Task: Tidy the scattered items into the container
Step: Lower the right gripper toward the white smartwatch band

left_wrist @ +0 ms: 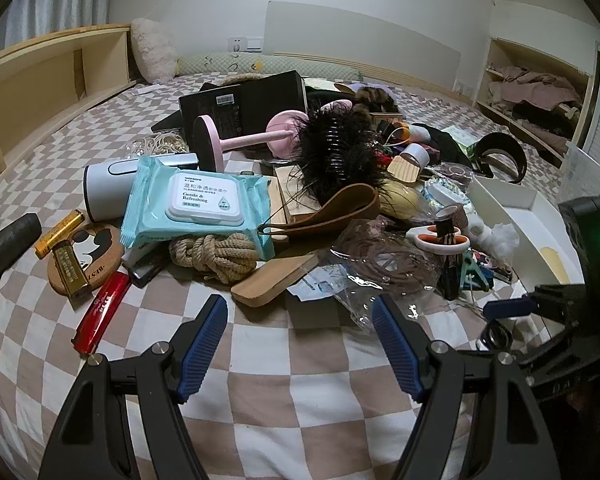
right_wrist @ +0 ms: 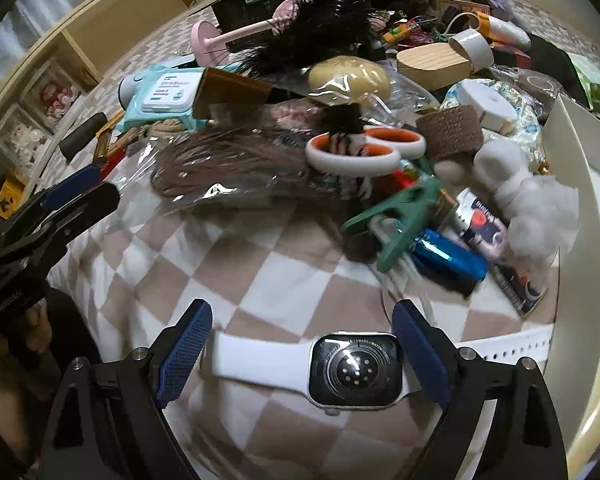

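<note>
Watch [right_wrist: 354, 368] w/ white strap lies face-down on the checkered bedspread [right_wrist: 260, 280], between our right gripper's [right_wrist: 302, 354] spread fingers, body just beside the right pad, nothing pinched. Left gripper [left_wrist: 300, 344] is spread too, over bare bedspread near a wooden block [left_wrist: 274, 280] & rope knot [left_wrist: 214, 256]. Further out: green clip [right_wrist: 396, 220], scissors [right_wrist: 364, 150], blue wipes pack [left_wrist: 198, 204], pink stand [left_wrist: 240, 140]. White container [left_wrist: 528, 220] sits to the right of the pile.
</note>
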`<state>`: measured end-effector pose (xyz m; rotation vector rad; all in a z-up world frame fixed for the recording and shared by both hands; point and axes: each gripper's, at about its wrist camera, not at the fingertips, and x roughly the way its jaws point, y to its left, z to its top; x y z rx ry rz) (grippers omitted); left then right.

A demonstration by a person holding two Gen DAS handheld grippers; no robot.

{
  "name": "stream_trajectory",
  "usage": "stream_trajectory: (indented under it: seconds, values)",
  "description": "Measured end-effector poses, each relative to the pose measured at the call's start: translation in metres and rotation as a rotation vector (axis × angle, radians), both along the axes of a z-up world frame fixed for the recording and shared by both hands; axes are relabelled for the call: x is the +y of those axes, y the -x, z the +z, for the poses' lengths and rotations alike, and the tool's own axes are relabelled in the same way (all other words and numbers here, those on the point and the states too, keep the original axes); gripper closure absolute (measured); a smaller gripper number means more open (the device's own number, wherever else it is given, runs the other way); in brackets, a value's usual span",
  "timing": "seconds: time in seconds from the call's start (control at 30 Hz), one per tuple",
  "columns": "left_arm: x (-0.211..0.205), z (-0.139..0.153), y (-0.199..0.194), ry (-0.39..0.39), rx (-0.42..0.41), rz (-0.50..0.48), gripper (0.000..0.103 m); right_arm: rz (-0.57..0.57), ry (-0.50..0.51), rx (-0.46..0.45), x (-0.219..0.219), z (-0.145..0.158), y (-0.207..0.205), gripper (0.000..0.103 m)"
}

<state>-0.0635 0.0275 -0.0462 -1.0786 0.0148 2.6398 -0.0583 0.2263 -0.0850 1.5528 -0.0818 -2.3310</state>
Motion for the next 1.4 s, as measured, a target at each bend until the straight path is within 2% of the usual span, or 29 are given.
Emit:
stream_trajectory:
  seconds: [0.1, 0.33, 0.5, 0.57, 0.7, 0.83, 0.93, 1.0, 1.1, 1.2, 1.27, 1.4]
  values:
    - [-0.001, 0.000, -0.001, 0.000, 0.002, -0.002, 0.028, -0.042, -0.001, 0.025, -0.001, 0.004, -0.007, 0.011]
    - [0.005, -0.001, -0.007, 0.021, -0.003, -0.047, 0.028, -0.313, -0.028, 0.159, 0.009, 0.025, -0.040, 0.011]
    - [0.009, -0.003, -0.009, 0.022, -0.013, -0.076, 0.028, -0.456, -0.007, 0.106, 0.021, 0.014, -0.051, 0.011]
    - [0.008, -0.004, -0.008, -0.005, -0.030, -0.089, 0.028, -0.495, 0.000, 0.071, 0.023, 0.002, -0.047, 0.011]
    - [0.003, -0.005, -0.003, -0.089, -0.075, -0.106, 0.028, -0.541, 0.002, 0.079, 0.023, -0.004, -0.039, 0.011]
    - [-0.001, -0.005, 0.005, -0.207, -0.124, -0.114, 0.029, -0.504, -0.081, 0.105, 0.011, -0.010, -0.038, 0.011]
    - [-0.001, -0.008, 0.010, -0.279, -0.171, -0.119, 0.051, -0.467, -0.146, 0.145, 0.001, -0.014, -0.044, 0.010]
    - [0.000, -0.012, 0.014, -0.317, -0.199, -0.116, 0.053, -0.465, -0.142, 0.152, 0.002, -0.014, -0.045, 0.009]
    - [0.002, -0.016, 0.021, -0.377, -0.234, -0.106, 0.064, -0.472, -0.102, 0.150, 0.007, -0.013, -0.046, 0.009]
    - [0.003, -0.020, 0.028, -0.436, -0.266, -0.096, 0.077, -0.471, -0.091, 0.150, 0.007, -0.012, -0.050, 0.009]
    - [0.003, -0.021, 0.034, -0.461, -0.279, -0.087, 0.090, -0.469, -0.093, 0.149, 0.006, -0.012, -0.052, 0.009]
    - [-0.007, -0.022, 0.034, -0.467, -0.276, -0.028, 0.096, -0.467, -0.091, 0.151, 0.005, -0.011, -0.055, 0.009]
